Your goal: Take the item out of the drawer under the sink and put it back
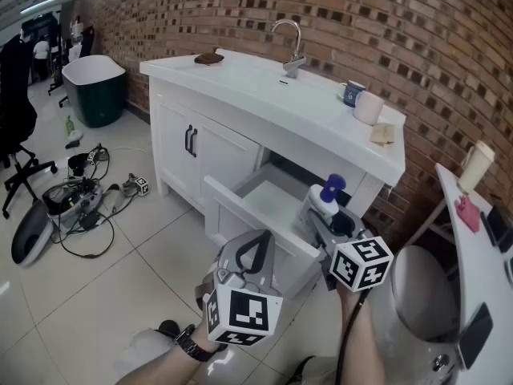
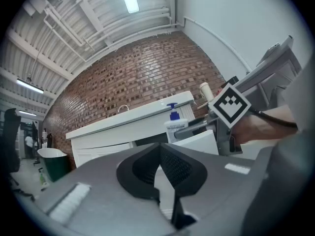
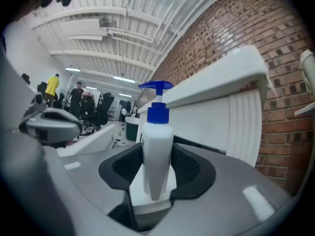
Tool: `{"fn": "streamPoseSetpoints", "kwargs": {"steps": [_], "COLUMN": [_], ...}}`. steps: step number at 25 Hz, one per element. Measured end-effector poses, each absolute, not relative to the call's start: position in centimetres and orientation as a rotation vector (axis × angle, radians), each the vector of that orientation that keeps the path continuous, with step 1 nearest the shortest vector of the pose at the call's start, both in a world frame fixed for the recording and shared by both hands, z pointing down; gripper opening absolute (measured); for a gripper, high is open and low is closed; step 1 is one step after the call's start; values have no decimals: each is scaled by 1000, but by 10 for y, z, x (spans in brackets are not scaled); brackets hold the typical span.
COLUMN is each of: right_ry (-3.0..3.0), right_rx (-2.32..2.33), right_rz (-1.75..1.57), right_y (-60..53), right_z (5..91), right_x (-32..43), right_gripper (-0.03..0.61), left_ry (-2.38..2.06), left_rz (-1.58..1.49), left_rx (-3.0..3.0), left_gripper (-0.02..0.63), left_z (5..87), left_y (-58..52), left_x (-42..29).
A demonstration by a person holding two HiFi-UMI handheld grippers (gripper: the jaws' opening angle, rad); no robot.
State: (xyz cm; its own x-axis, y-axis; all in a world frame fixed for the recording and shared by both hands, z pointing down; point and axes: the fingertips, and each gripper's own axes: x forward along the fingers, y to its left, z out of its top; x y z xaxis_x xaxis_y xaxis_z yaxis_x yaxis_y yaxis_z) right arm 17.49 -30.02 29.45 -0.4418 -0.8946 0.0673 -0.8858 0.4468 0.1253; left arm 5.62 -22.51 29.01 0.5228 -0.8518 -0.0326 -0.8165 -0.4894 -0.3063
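A white pump bottle [image 1: 325,200] with a blue pump head is upright between the jaws of my right gripper [image 1: 327,217], just above the right end of the open white drawer [image 1: 240,208] under the sink. In the right gripper view the bottle [image 3: 157,151] fills the gap and my right gripper [image 3: 157,157] is shut on its body. My left gripper [image 1: 258,245] hangs in front of the drawer's front panel, shut with nothing in it. In the left gripper view the pads of my left gripper [image 2: 160,150] meet, and the bottle [image 2: 173,122] shows beyond them.
The white vanity [image 1: 240,95] carries a faucet [image 1: 290,48], two cups [image 1: 362,103] and a dark object [image 1: 208,58]. Its cabinet doors [image 1: 191,141] at the left are closed. Cables and devices [image 1: 80,199] lie on the tiled floor. A white counter [image 1: 481,247] stands at the right.
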Motion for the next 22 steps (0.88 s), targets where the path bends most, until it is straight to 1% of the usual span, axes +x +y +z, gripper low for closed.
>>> {"fn": "streamPoseSetpoints", "kwargs": {"steps": [4,7,14,22], "right_ry": [-2701,-2750,-2796,-2815], "right_rx": [1625,1650,1681,1690], "right_rz": [-176,-169,-130,-99], "right_y": [-280,-271,-268,-267], "right_z": [250,235,236,236], "right_x": [174,175,188,191], "right_gripper": [187,187,187,186], "left_ry": [1388,1379,1353,1368], "left_rz": [-183,-186,-218,-177], "left_rx": [-2481,-2481,-2483,-2491], "left_gripper": [18,18,18,18], "left_z": [290,291,295,291], "left_y": [-225,-224,-223,-223], "left_x": [57,58,62,60]}}
